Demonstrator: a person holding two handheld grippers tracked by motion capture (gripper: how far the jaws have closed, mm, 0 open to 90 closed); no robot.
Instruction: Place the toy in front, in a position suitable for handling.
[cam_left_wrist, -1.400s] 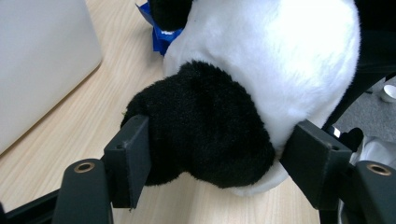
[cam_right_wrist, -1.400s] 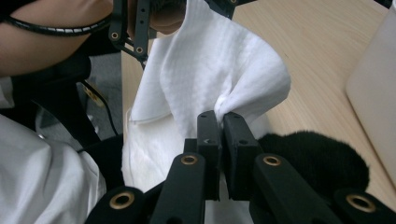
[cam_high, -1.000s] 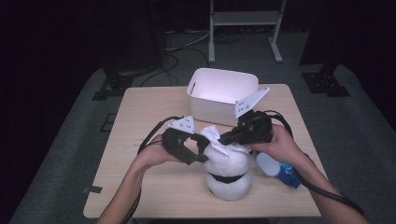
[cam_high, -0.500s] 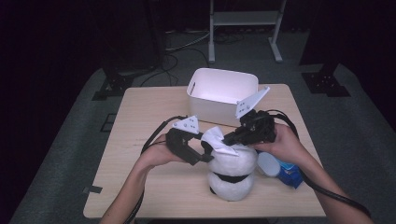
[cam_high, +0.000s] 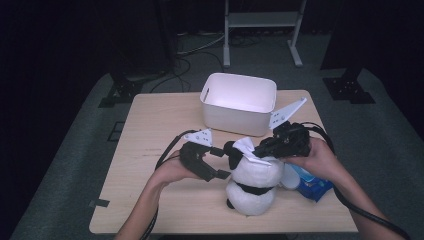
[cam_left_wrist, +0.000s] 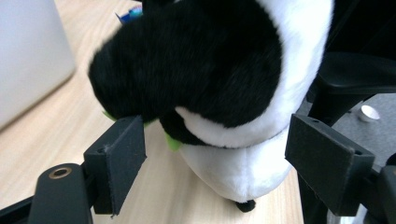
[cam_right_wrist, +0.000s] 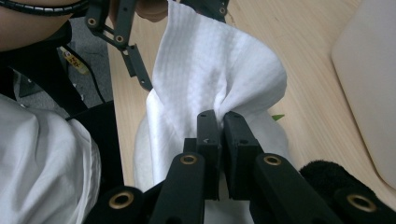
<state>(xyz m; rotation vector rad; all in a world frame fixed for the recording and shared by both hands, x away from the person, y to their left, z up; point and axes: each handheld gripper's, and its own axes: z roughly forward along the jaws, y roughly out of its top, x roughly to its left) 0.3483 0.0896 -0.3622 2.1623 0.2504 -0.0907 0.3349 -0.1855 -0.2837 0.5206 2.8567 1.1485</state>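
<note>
A black-and-white plush panda (cam_high: 250, 192) stands near the table's front edge. A white cloth (cam_high: 248, 148) lies over its head, and my right gripper (cam_high: 261, 150) is shut on a bunched fold of that cloth (cam_right_wrist: 210, 79), as its own view (cam_right_wrist: 219, 119) shows. My left gripper (cam_high: 222, 162) is open at the panda's left side. In the left gripper view its jaws (cam_left_wrist: 219, 161) stand wide on either side of the panda's black-and-white fur (cam_left_wrist: 210, 70) without touching it. A bit of green (cam_left_wrist: 173, 142) shows under the fur.
A white bin (cam_high: 239, 102) stands just behind the panda at the table's far edge. A blue packet (cam_high: 312, 186) lies under the right hand. The left half of the wooden table (cam_high: 145, 150) is bare. Dark stands and cables lie on the floor beyond.
Both grippers, the cloth and the panda have drifted slightly to the right. The right gripper stays shut on the cloth; the left stays open.
</note>
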